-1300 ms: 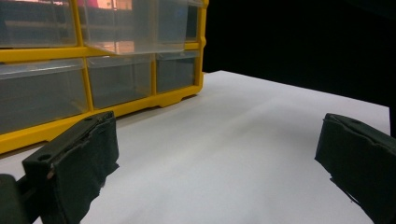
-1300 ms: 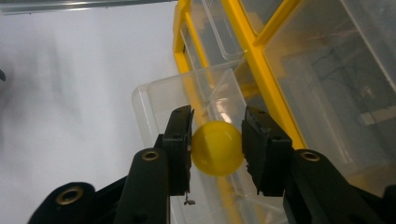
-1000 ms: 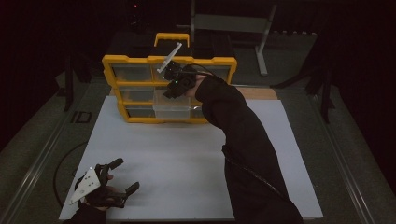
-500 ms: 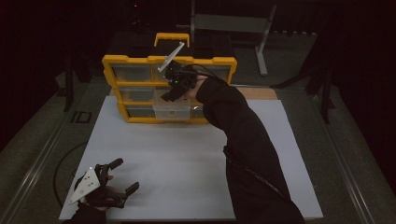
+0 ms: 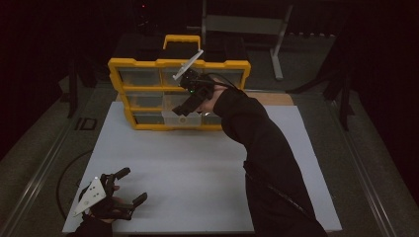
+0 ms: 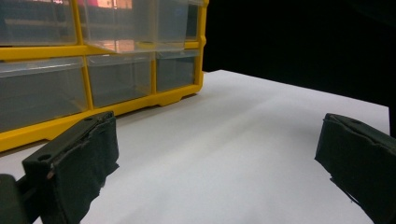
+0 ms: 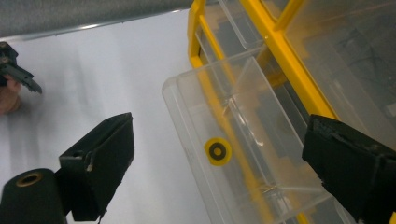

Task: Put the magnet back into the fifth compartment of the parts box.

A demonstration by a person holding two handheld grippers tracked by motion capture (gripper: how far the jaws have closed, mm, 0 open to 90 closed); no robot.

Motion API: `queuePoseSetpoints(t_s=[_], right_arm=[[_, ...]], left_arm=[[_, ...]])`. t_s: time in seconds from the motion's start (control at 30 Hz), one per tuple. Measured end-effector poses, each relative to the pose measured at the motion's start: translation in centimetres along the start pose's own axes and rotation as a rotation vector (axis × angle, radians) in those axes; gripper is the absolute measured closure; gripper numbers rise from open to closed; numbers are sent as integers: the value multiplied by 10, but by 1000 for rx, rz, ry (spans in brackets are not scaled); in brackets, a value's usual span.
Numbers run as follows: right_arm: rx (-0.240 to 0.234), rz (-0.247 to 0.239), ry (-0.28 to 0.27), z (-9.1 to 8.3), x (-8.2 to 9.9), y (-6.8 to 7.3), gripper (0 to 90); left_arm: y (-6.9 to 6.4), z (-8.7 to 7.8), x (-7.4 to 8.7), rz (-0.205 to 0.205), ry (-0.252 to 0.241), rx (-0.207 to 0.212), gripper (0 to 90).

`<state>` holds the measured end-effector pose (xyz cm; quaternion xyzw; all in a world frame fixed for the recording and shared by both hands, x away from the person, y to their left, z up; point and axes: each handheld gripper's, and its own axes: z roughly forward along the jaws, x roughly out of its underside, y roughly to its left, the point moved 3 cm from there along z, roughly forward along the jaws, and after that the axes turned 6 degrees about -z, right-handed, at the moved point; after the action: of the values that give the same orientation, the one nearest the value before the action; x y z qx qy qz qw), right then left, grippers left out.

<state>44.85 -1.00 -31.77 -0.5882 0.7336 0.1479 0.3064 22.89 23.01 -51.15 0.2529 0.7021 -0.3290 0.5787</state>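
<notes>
One small yellow disc (image 7: 218, 150) dropped in the pulled-out clear drawer (image 7: 243, 140) of the yellow drawer cabinet (image 5: 179, 94).

Your right gripper (image 5: 190, 101) hovers over that drawer; its jaws have just been opening and now stand wide with nothing between them, the disc lying loose on the drawer floor below. Your left gripper (image 5: 116, 195) rests near the front left corner of the white table (image 5: 197, 168), jaws spread wide and empty, well apart from the cabinet. Step judged: release finished. Next, probably, push the drawer shut squarely, without tipping it.

Yellow organiser (image 5: 179, 94), clear drawer (image 7: 233, 140), yellow-black disc (image 7: 218, 150)
</notes>
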Motion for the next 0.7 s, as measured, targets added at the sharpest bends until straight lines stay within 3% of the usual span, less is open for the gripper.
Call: queuePoseSetpoints(t_s=[0.37, 0.7], right_arm=[[5, 25, -37, -8, 5, 0, 75], [35, 8, -50, -12, 12, 0, 75]], left_arm=[[0, 0, 0, 4, 3, -4, 1], [0, 0, 1, 7, 7, -8, 1]])
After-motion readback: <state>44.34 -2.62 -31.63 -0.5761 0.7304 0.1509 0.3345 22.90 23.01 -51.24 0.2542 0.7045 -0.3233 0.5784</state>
